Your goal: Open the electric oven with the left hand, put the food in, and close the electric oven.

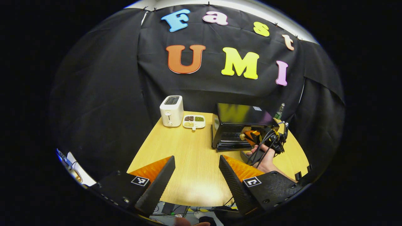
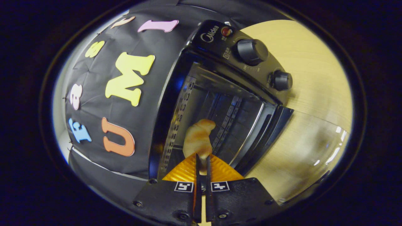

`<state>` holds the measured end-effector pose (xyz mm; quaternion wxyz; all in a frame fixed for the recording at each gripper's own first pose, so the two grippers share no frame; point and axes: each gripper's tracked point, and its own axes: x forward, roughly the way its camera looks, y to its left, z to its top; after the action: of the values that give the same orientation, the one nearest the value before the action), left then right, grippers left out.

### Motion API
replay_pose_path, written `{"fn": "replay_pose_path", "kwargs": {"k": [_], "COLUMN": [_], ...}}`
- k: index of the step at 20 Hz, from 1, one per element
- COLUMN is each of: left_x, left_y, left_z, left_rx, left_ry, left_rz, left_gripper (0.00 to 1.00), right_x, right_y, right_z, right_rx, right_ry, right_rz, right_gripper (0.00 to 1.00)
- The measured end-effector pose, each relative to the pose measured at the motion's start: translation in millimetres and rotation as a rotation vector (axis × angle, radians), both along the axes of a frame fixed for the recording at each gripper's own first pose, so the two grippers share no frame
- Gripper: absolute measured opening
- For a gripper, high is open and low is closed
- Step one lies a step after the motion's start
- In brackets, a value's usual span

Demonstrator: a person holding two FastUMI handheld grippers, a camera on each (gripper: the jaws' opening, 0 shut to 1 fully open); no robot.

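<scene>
In the left gripper view the left gripper (image 1: 196, 168) hangs over the near edge of the wooden table (image 1: 188, 157), its jaws spread wide with nothing between them and touching nothing; farther off, a hand (image 1: 267, 157) holds the right gripper (image 1: 249, 137) at the mouth of the electric oven (image 1: 241, 121), whose door lies dropped open on the table; beyond, a white toaster (image 1: 171, 110) and a divided tray of grains (image 1: 194, 121) stand near the back wall. In the right gripper view the jaws stand narrow, pinching the near end of a croissant (image 2: 198, 138); the croissant reaches into the open oven cavity, with the control knobs (image 2: 251, 51) beside the opening.
</scene>
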<state>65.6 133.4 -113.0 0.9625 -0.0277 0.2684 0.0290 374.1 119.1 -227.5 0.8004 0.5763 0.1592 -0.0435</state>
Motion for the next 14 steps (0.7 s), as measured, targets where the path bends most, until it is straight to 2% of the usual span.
{"fn": "replay_pose_path", "kwargs": {"k": [4,8,10,13,14], "left_x": [8,3,-1,-9,-12], "left_y": [-9,-14,-15,-11,-11], "left_z": [5,8,10,9,8], "left_rx": [0.013,0.034,0.033,0.021,0.013], "left_ry": [-0.001,0.000,-0.003,-0.010,-0.006], "left_rz": [-0.008,-0.030,-0.036,-0.032,-0.028], "left_gripper": [0.93,0.93,0.93,0.93,0.93], "right_x": [16,18,16,11,8], "right_y": [0,2,7,14,14], "right_z": [2,8,8,1,-3], "right_rx": [0.046,0.105,0.110,0.116,0.107], "right_ry": [-0.063,-0.103,-0.110,-0.079,-0.068], "right_rz": [0.001,-0.032,-0.042,-0.035,-0.030], "right_gripper": [0.10,0.19,0.29,0.53,0.57]}}
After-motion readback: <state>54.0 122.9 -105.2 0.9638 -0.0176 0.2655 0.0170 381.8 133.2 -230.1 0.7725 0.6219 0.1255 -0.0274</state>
